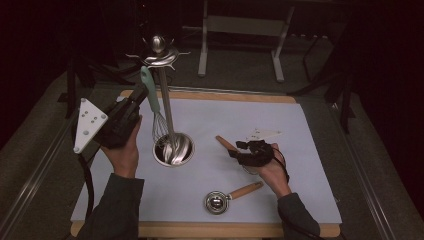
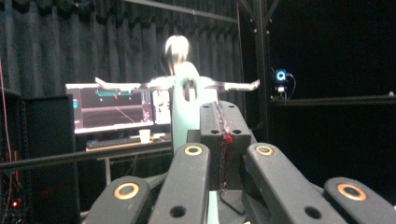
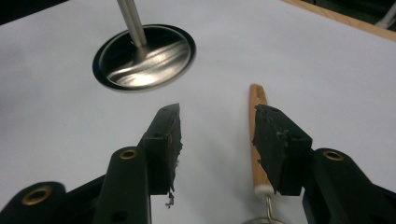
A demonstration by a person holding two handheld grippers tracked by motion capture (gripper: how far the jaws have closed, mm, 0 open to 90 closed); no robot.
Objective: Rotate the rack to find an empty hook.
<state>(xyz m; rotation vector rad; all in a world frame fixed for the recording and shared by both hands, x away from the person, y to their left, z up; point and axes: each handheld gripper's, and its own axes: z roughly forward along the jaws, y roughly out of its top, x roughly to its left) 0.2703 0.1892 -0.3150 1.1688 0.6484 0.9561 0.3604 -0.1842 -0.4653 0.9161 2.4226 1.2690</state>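
Our left tool (image 1: 141,95) clenches the whisk (image 1: 152,107) near the rack's hooks (image 1: 159,56), not yet hung; our right tool (image 3: 217,135), released, nears a wooden-handled utensil (image 3: 257,100).

Mint-green whisk handle (image 1: 148,90); pale blue mat (image 1: 300,150); black jaws

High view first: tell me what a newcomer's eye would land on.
The tall steel stand rises from its round base left of the mat's centre, hooks spread at its top. The left gripper, shut on the whisk by its mint handle, holds it up against the stand's pole. On the right, the right gripper hangs open over a wooden-handled utensil, with a wooden-handled scoop lying near the front edge.
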